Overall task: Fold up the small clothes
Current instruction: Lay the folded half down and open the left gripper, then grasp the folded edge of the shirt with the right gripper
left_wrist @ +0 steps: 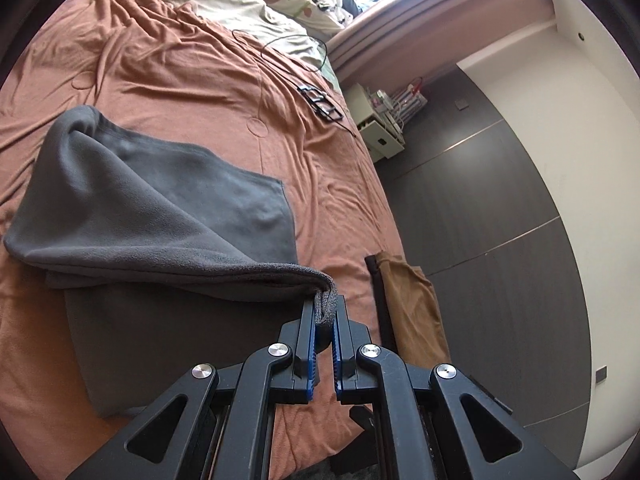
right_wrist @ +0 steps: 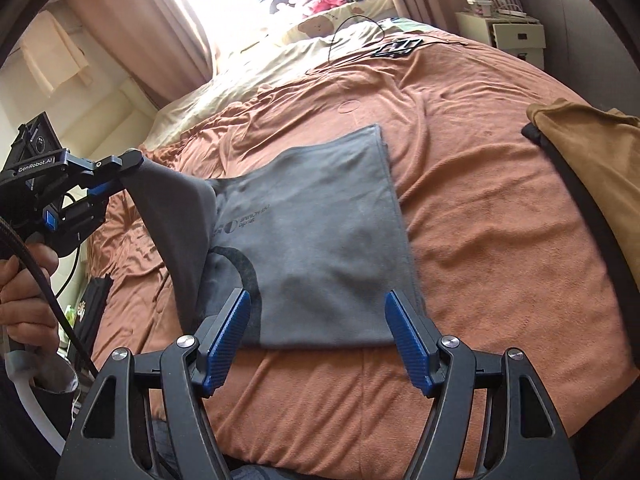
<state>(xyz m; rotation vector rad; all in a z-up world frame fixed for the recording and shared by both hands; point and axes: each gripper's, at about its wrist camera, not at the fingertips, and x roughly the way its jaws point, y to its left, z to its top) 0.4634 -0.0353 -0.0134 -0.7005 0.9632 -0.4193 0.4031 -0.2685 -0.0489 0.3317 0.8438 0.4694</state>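
A grey fleece garment [left_wrist: 160, 220] lies on the orange bedspread [left_wrist: 180, 80], partly folded. My left gripper [left_wrist: 326, 308] is shut on its ribbed sleeve cuff [left_wrist: 325, 300] and holds that sleeve lifted above the body of the garment. In the right wrist view the same garment [right_wrist: 320, 240] lies flat with printed lettering showing, and the left gripper [right_wrist: 120, 172] lifts the sleeve at its left side, a hand [right_wrist: 24, 280] holding the handle. My right gripper [right_wrist: 318, 304] hovers open over the garment's near edge, nothing between its fingers.
A tan garment with a dark trim [right_wrist: 592, 168] lies at the bed's right edge. A black cable and black frames [right_wrist: 396, 48] rest farther up the bedspread [right_wrist: 500, 220]. Pillows [right_wrist: 332, 20] and a white bedside cabinet [right_wrist: 516, 36] stand beyond.
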